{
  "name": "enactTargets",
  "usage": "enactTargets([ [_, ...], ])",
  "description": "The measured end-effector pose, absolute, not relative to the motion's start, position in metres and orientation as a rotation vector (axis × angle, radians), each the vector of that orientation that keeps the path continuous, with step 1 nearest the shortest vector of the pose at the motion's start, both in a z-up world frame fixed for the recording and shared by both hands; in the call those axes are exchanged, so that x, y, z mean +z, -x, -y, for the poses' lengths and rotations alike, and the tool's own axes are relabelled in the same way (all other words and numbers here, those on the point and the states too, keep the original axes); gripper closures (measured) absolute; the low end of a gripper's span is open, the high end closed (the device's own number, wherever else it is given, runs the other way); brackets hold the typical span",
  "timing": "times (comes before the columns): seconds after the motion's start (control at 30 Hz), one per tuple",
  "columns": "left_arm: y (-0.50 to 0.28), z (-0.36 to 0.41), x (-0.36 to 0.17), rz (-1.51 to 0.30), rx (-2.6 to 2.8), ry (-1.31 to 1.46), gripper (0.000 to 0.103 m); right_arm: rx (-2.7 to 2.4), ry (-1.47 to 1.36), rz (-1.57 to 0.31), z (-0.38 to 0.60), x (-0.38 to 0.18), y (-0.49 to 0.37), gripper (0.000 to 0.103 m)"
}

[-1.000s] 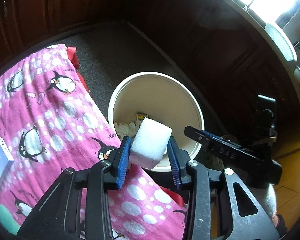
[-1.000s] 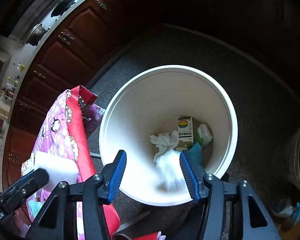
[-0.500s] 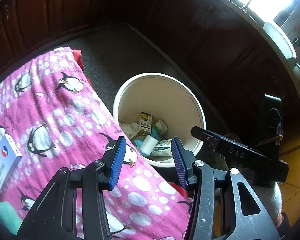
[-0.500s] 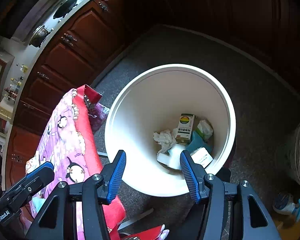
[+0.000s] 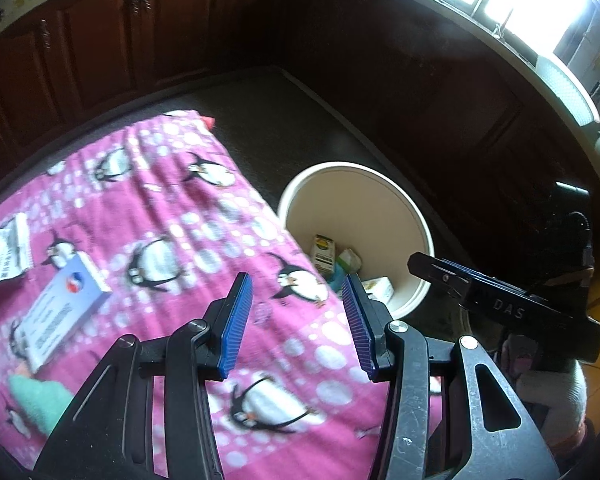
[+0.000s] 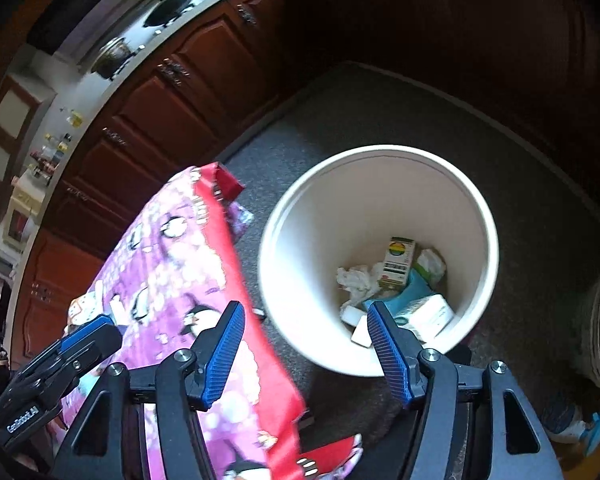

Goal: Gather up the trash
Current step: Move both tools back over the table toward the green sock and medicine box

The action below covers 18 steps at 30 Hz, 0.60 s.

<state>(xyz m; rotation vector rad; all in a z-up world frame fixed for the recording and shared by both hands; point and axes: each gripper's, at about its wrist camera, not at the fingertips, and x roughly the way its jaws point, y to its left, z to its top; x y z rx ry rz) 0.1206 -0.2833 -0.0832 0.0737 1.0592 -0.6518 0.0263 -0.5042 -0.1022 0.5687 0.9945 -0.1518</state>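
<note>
Two claws hang before us, both released with nothing between their blue pads: our left claw (image 5: 296,322) over the pink penguin cloth (image 5: 172,216) on the worktop, our right claw (image 6: 306,354), whose jaws have just been opening, at the cloth's red edge beside the bin. On the cloth, to the left, we see a white-and-blue box (image 5: 62,312), a teal scrap (image 5: 36,400) nearer us, and a printed packet (image 5: 4,252) beyond. Farther right, on the dark floor, stands the white bin (image 6: 380,160); at its bottom lie the collected trash pieces: a crumpled tissue (image 6: 356,280), a small carton (image 6: 398,262), a white block (image 6: 360,332).
</note>
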Motion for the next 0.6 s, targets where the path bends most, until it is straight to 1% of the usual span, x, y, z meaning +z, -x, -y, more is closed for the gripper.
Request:
enactTargets([
  [0.6,-0.1,0.176,-0.073,-1.054,-0.487,0.015,0.056,0.06,-0.468,-1.024,0.397,-0.091,-0.051,0.039],
])
